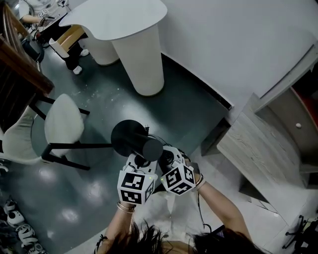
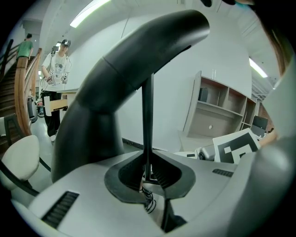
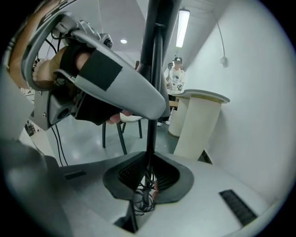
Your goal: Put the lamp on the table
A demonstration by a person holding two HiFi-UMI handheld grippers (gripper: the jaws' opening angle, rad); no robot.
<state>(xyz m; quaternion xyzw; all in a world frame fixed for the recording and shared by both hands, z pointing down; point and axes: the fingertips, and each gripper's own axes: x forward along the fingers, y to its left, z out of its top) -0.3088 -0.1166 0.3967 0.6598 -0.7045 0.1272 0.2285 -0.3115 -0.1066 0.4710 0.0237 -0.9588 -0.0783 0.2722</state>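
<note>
Closest to you, at 6 o'clock in the head view, your two hands sit side by side with their marker cubes almost touching. The left gripper (image 2: 148,172) is clenched on the thin black stem (image 2: 147,115) of the lamp (image 1: 130,135), which stands upright between its ribbed pads. The right gripper (image 3: 148,175) is clamped on the same stem just beside it. A small tangle of thin cable (image 3: 142,198) bunches at the base of the right gripper's jaws. Both grippers carry the lamp clear of the ground. In the head view its dark cylindrical part (image 1: 150,149) lies just ahead of your grippers, touching them in the picture. Its round black disc sits beyond that, toward 11 o'clock, over the dark grey floor (image 1: 99,94). From the left gripper view the lamp's broad black body arches overhead, from 1 o'clock down to 8 o'clock. Further out, at 9 o'clock in the head view, stands a white-seated chair (image 1: 63,121) on black legs. At 3 o'clock a pale wooden cabinet (image 1: 253,144) runs along the white wall. Farthest, between 11 and 12 o'clock, is the white table (image 1: 149,14) on its thick white pedestal, well apart from the lamp. Behind it, at 10 o'clock in the left gripper view, a person (image 2: 58,69) stands.
</note>
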